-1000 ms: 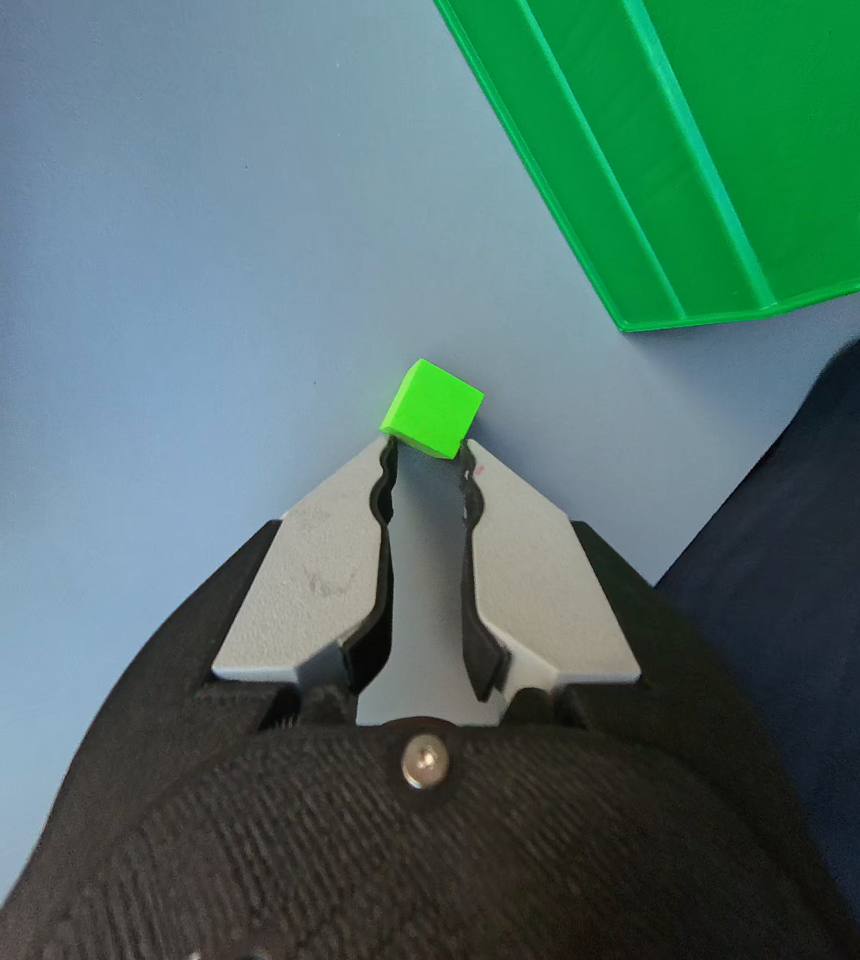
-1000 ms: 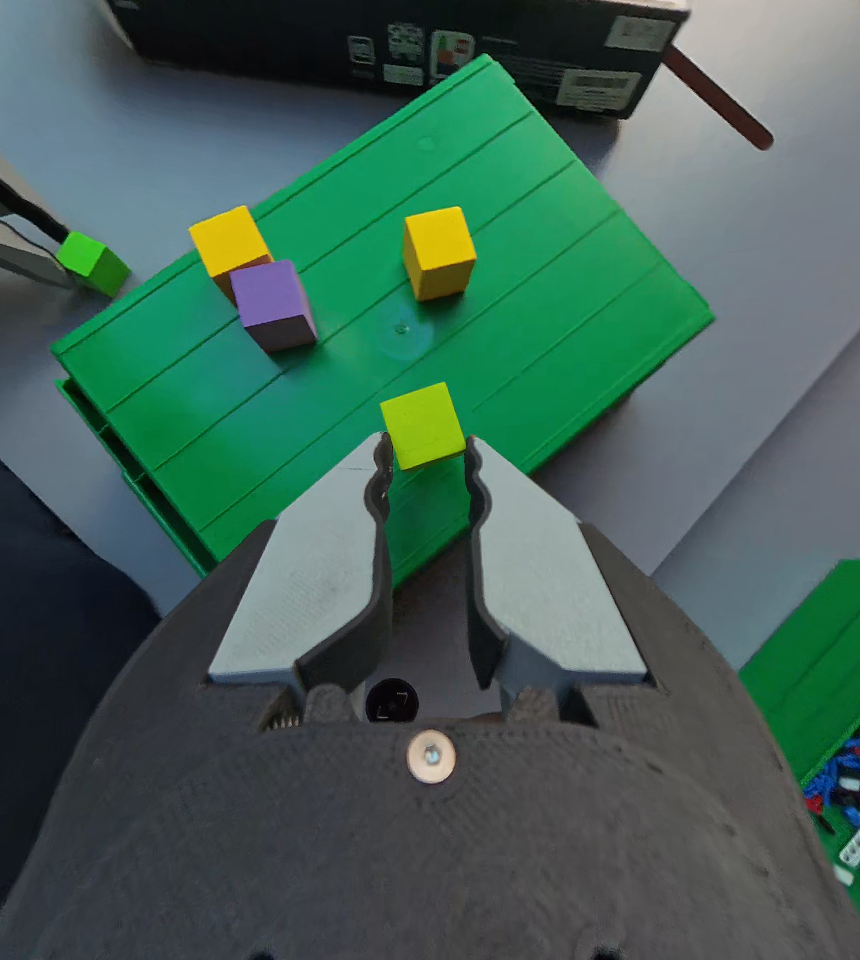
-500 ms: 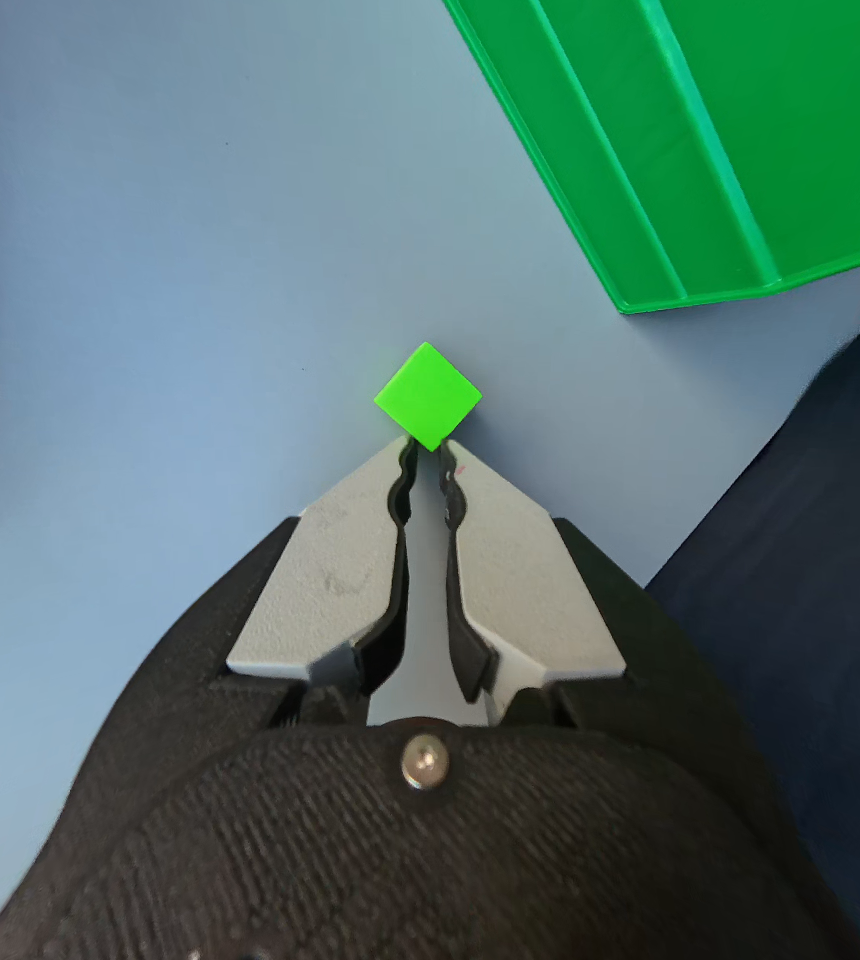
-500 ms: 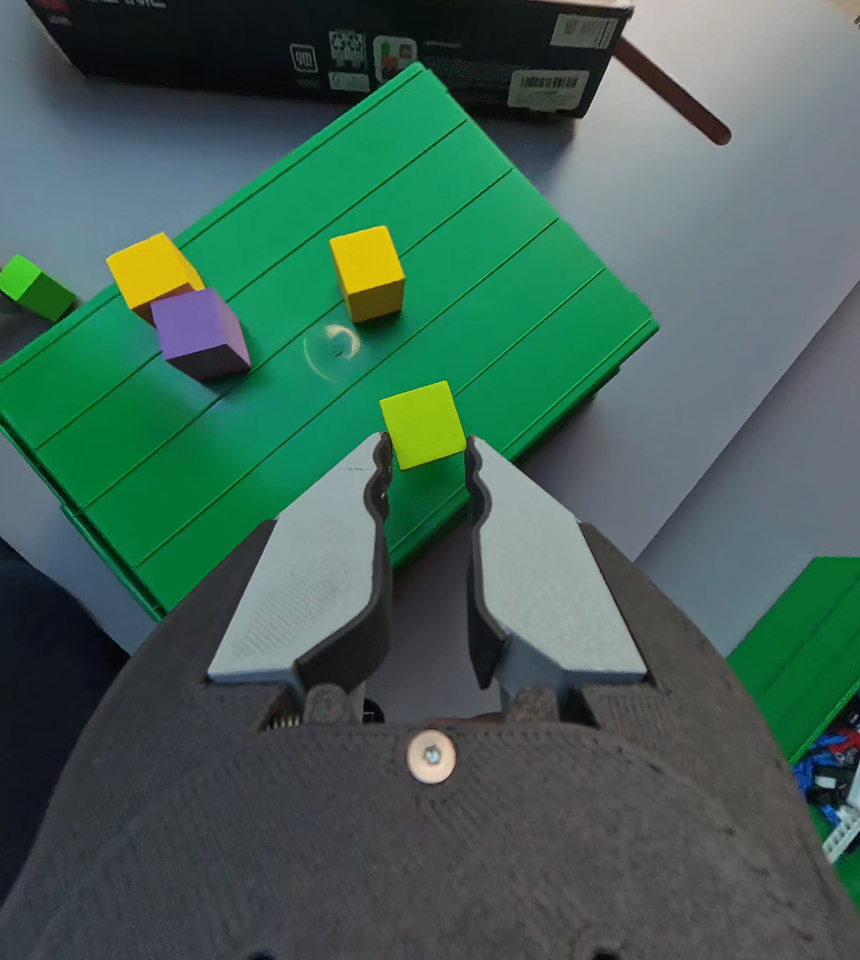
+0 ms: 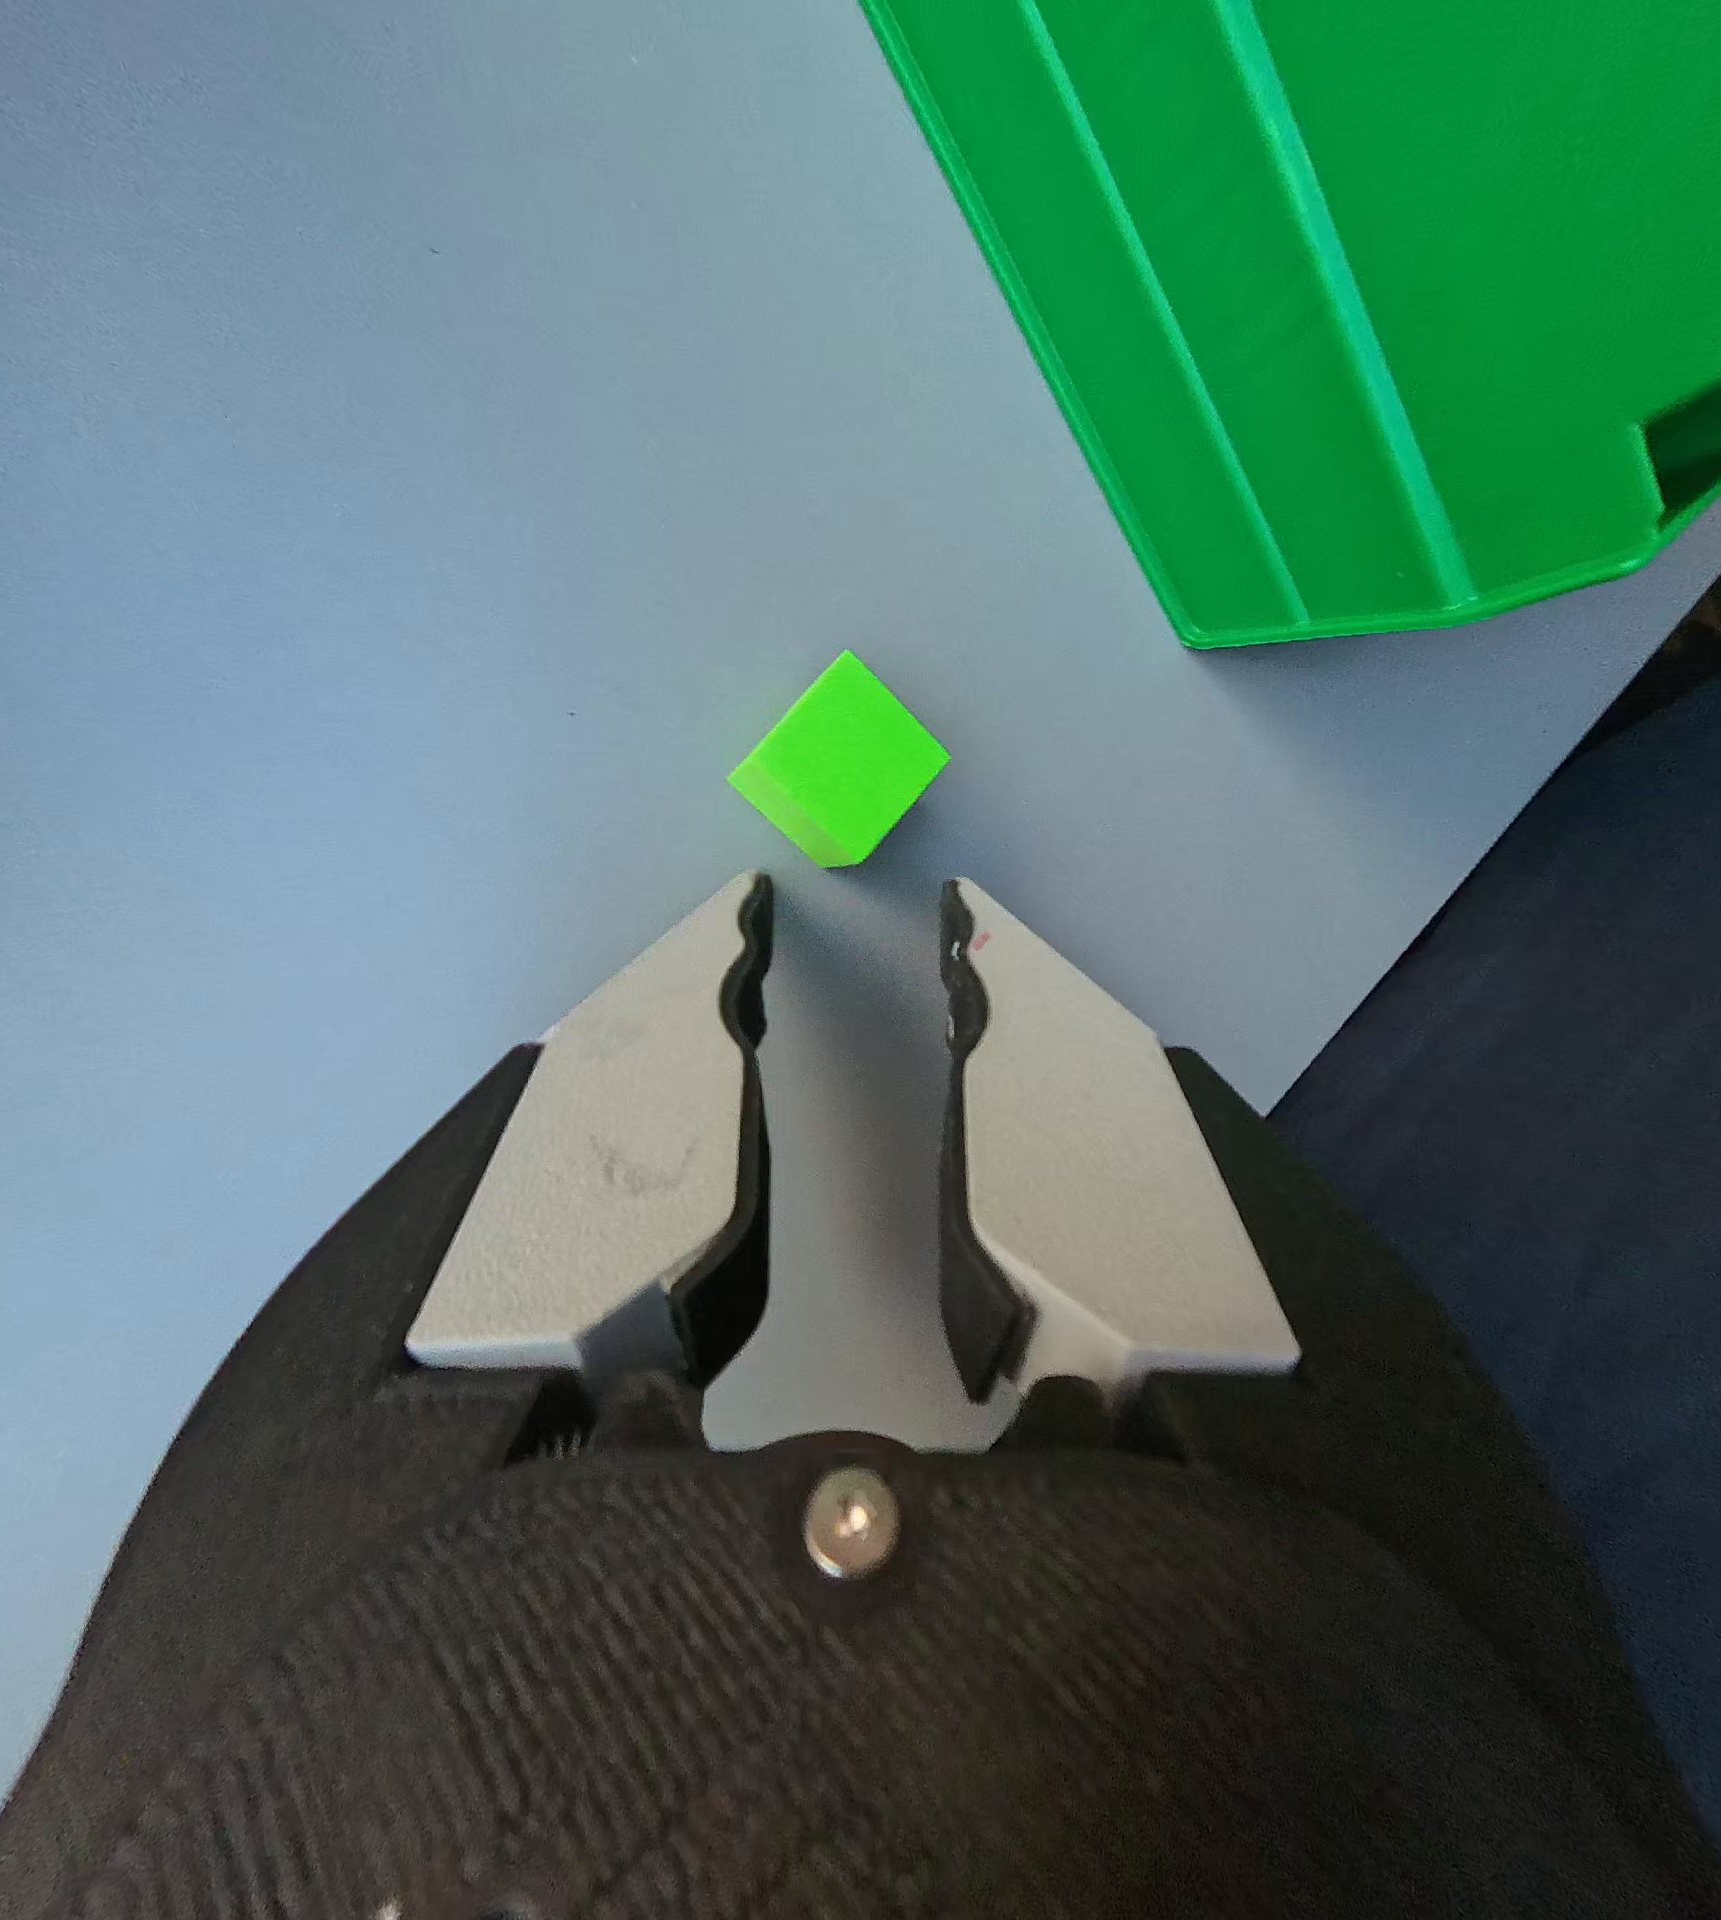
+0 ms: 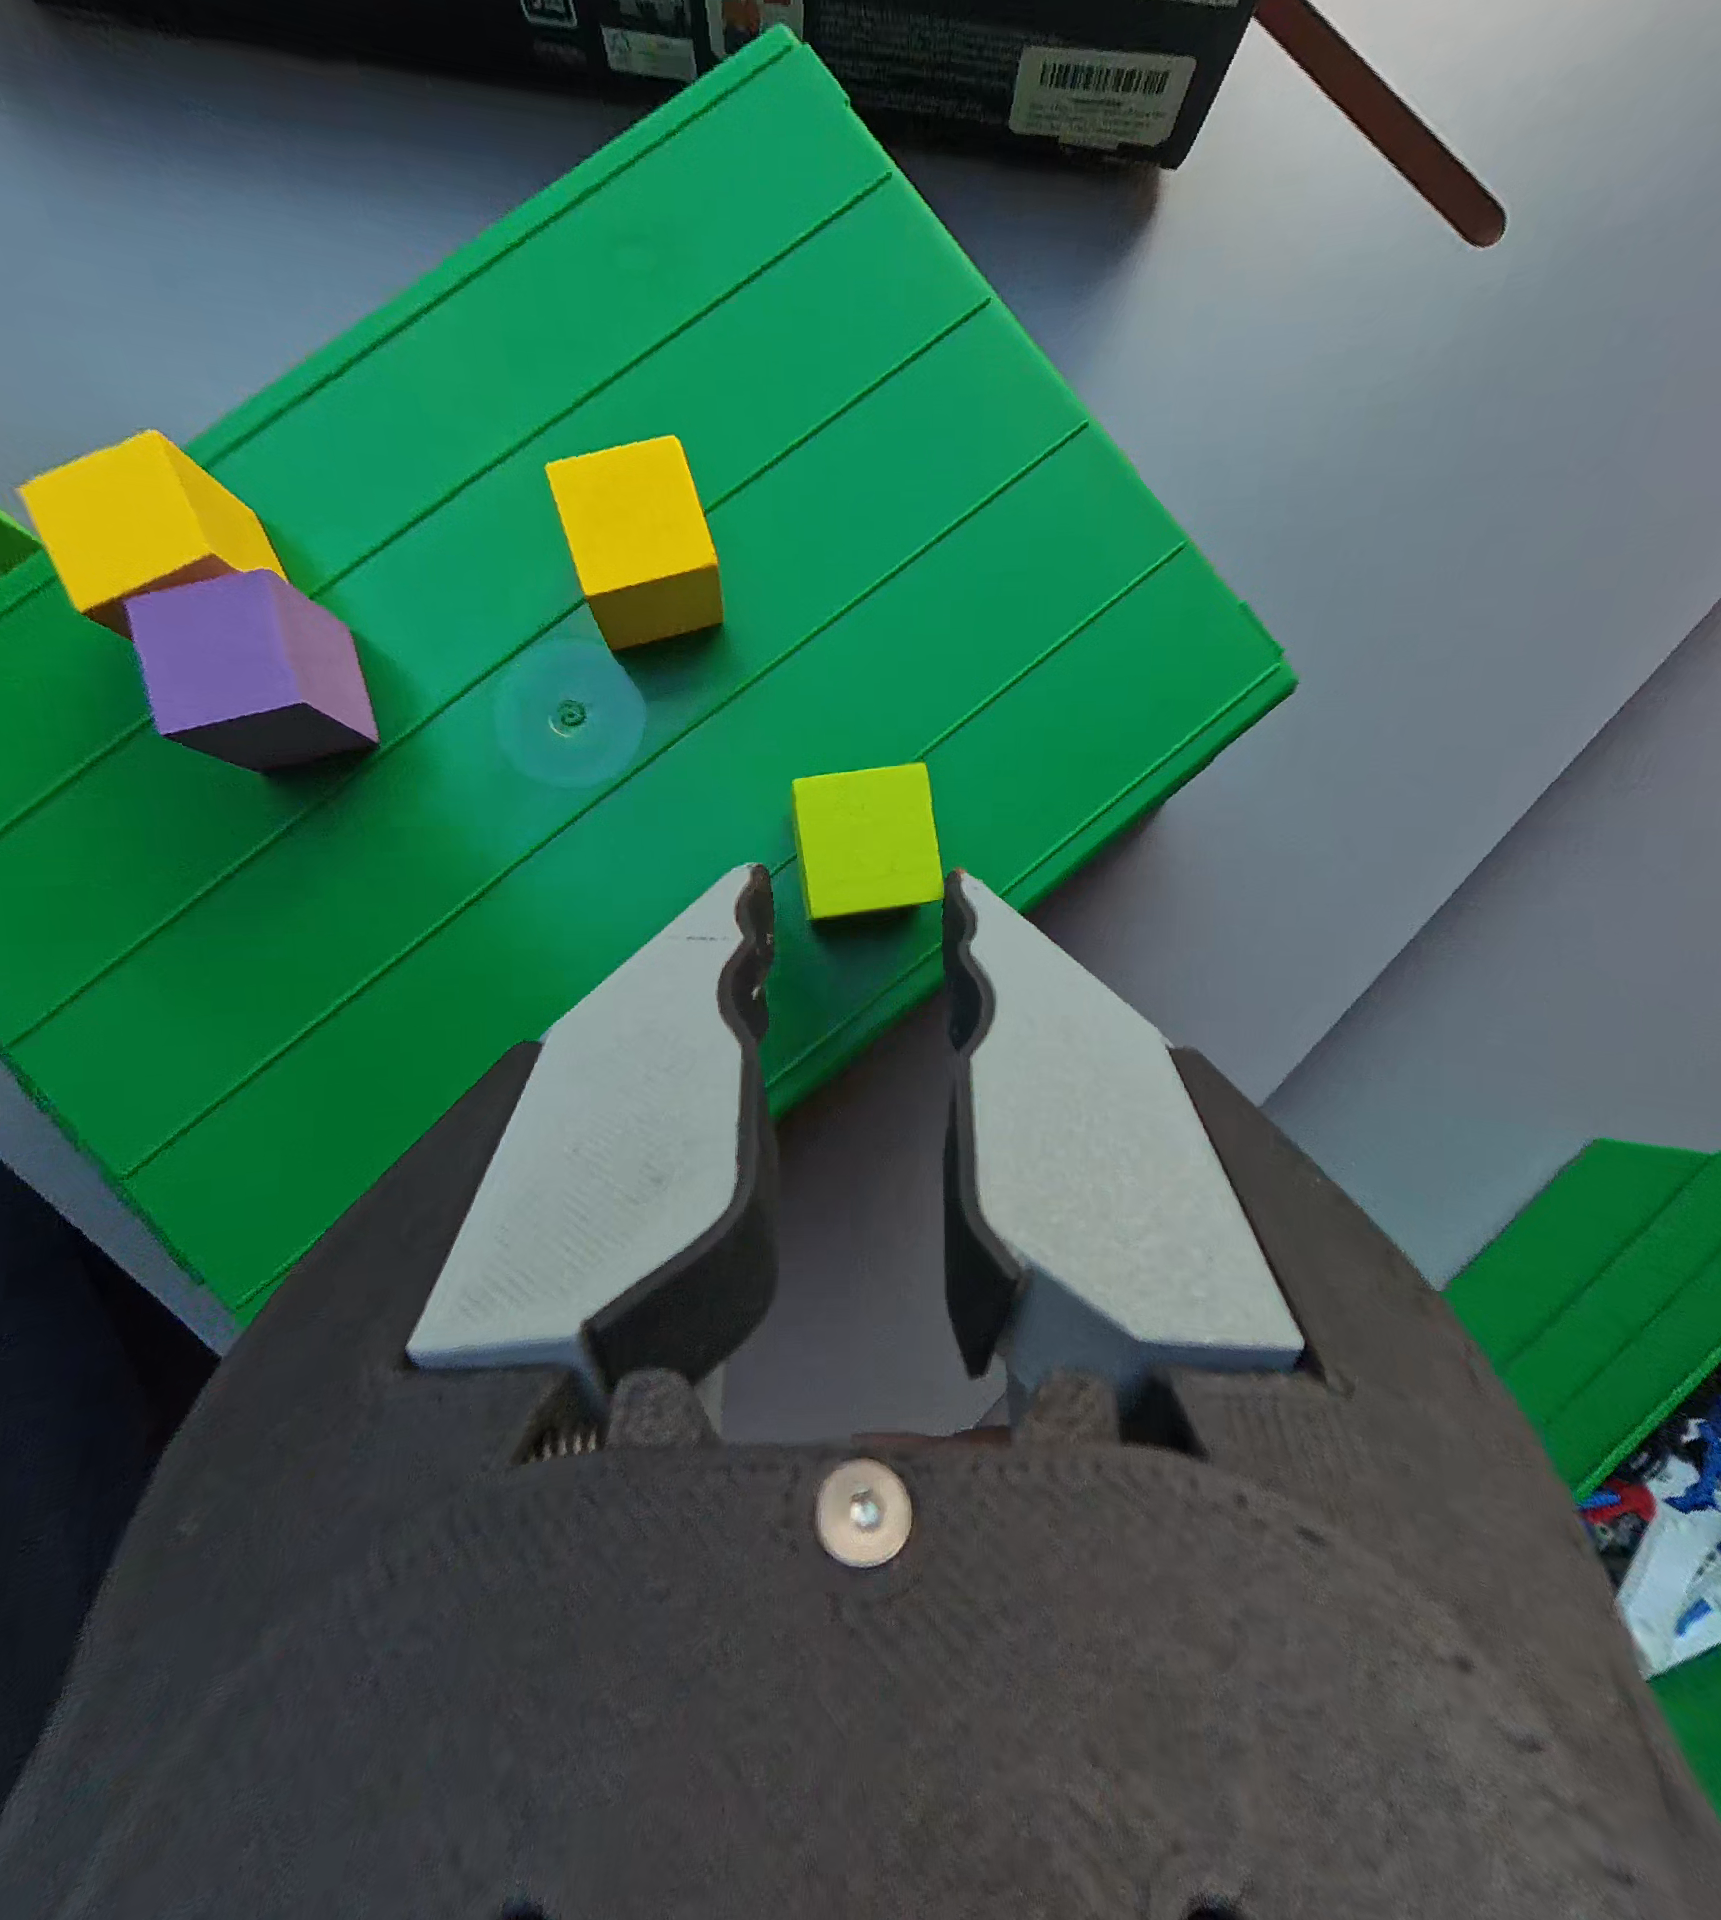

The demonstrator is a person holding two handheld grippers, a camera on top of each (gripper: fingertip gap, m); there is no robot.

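Both jaws just let go of their cubes

Left gripper [image 5: 851, 883]: jaws were pinched near the bright green cube [image 5: 840, 756] a moment ago, now they're parted with nothing in them, and the cube sits free on the surface just past the tips, near the corner of the green lid [image 5: 1407, 312]. Right gripper [image 6: 851, 894]: jaws opened a touch wider, a gap shows on the left of the lime cube [image 6: 866, 840], so I'd call it released, resting near the lid's [image 6: 627, 343] near edge. Two yellow cubes [image 6: 636, 535] and a purple cube [image 6: 248, 665] sit farther in.
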